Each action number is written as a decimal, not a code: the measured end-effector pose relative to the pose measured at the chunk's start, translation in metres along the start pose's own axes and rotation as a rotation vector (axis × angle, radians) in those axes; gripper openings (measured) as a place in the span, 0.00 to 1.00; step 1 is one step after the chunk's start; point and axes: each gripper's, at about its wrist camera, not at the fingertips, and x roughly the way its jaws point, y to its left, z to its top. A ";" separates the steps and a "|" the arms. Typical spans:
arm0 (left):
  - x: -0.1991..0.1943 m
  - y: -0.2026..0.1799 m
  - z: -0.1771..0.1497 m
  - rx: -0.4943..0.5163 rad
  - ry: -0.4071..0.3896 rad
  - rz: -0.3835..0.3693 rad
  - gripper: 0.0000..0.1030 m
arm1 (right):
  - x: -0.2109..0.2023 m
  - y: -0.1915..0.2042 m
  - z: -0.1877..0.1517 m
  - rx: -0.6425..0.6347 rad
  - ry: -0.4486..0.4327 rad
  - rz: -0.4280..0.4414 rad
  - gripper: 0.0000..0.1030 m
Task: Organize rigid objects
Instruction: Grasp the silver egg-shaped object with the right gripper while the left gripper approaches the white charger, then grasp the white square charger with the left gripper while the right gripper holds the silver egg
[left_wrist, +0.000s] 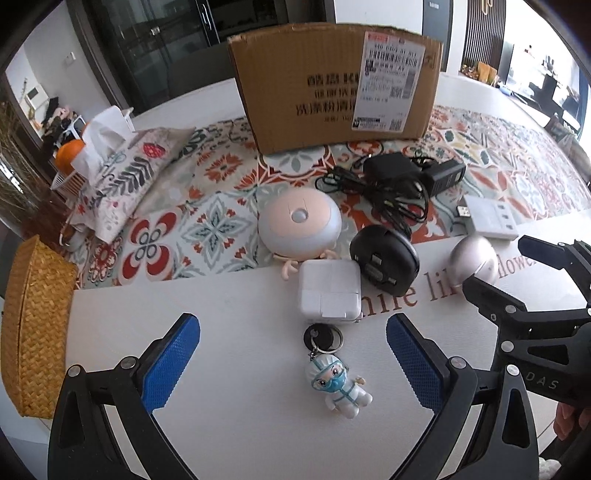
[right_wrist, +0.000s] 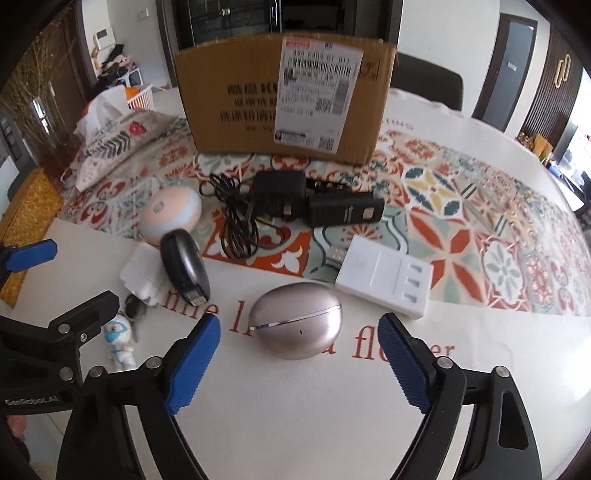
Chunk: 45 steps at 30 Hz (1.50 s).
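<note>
My left gripper (left_wrist: 293, 334) is open over the white table, its blue pads either side of a medic-figure keychain (left_wrist: 338, 384) just below a white power adapter (left_wrist: 330, 292). My right gripper (right_wrist: 299, 332) is open around a silver egg-shaped case (right_wrist: 295, 325), not touching it. Behind lie a black oval charger (left_wrist: 384, 258), a round pink-and-white night light (left_wrist: 299, 223), a black adapter with tangled cable (right_wrist: 280, 192), a black rectangular device (right_wrist: 345, 214) and a white USB charger block (right_wrist: 386, 277). An open cardboard box (left_wrist: 332, 85) stands at the back.
A woven yellow basket (left_wrist: 33, 325) sits at the table's left edge. A floral tissue pouch (left_wrist: 122, 177) lies left of the box, with an orange in a white rack (left_wrist: 68, 155) behind it. A patterned mat (right_wrist: 480, 229) covers the far table.
</note>
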 end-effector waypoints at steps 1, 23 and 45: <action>0.003 -0.001 0.000 0.002 0.007 0.001 1.00 | 0.003 -0.001 -0.001 0.002 0.006 0.005 0.82; 0.031 -0.002 0.000 0.022 0.036 -0.002 0.99 | 0.040 -0.003 0.001 -0.005 0.043 0.038 0.64; 0.055 -0.012 0.011 0.036 0.027 -0.091 0.61 | 0.025 -0.008 -0.002 0.050 0.025 -0.010 0.64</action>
